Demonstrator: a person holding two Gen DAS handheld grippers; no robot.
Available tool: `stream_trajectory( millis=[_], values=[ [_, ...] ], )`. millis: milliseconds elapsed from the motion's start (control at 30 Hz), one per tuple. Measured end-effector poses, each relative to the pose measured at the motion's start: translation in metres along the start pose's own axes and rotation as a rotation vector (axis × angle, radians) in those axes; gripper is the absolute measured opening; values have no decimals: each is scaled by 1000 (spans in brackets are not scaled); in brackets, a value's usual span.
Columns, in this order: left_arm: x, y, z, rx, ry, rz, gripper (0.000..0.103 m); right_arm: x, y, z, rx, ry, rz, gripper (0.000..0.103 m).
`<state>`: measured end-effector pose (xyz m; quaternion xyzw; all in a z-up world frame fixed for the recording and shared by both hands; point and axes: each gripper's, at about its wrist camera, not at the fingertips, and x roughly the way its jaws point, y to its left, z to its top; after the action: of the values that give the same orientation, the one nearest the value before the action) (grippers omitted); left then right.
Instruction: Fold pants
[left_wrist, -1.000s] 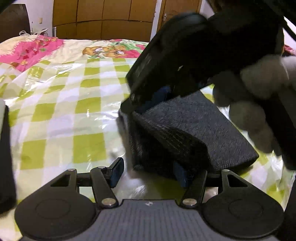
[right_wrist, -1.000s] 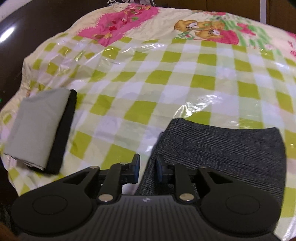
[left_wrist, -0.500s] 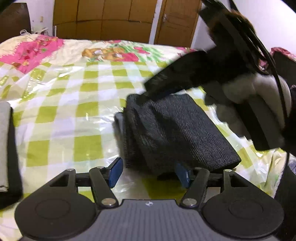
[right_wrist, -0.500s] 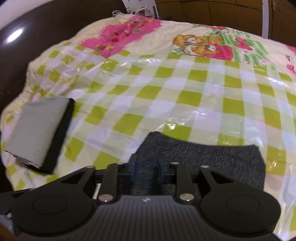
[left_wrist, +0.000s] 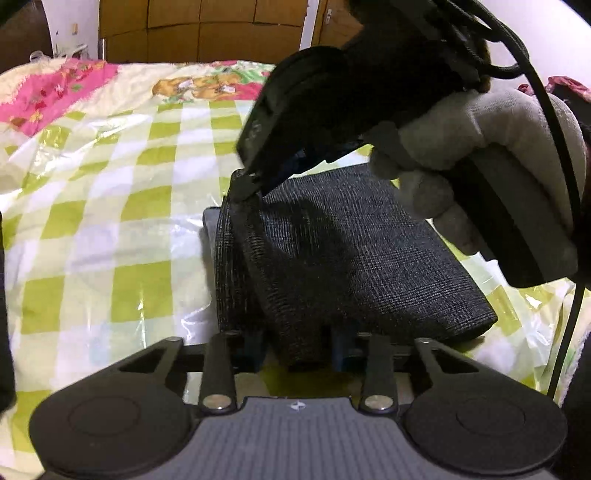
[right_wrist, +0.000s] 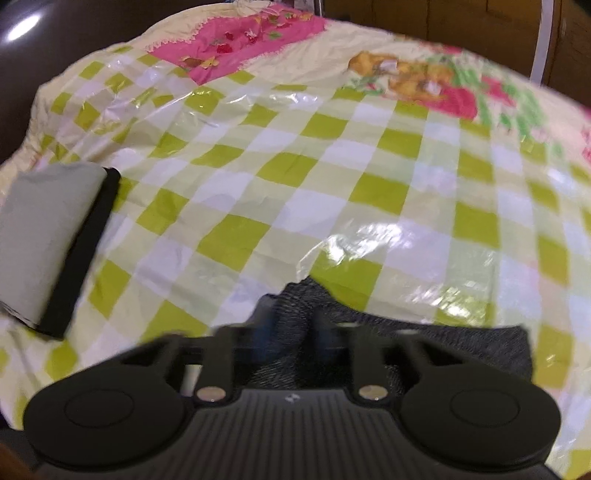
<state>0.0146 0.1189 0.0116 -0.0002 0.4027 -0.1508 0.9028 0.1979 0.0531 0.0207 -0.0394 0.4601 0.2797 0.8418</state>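
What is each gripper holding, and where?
Both are closing on the folded pants: left gripper at the near corner, right gripper at the far corner.

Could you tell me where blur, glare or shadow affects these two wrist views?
Right wrist view: motion blur smears the right hand-held gripper and folded pants; glare glints off the plastic sheet. Left wrist view: sharper; the right hand-held gripper shadows the pants; straight lines bow at the edges.

Coarse, matt dark-grey woven cloth is seen in the pants (left_wrist: 354, 251). A glossy, crinkled clear plastic sheet (right_wrist: 369, 236) is laid over the checked bedspread (right_wrist: 236, 240). Matt black plastic forms the tongs (left_wrist: 295, 347).
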Motion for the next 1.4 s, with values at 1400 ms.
stream_trajectory(
  millis=[1400],
  values=[
    [-8,16,-2,-90,34,170,49,-16,-6,-36,6,-94,86,17]
  ],
)
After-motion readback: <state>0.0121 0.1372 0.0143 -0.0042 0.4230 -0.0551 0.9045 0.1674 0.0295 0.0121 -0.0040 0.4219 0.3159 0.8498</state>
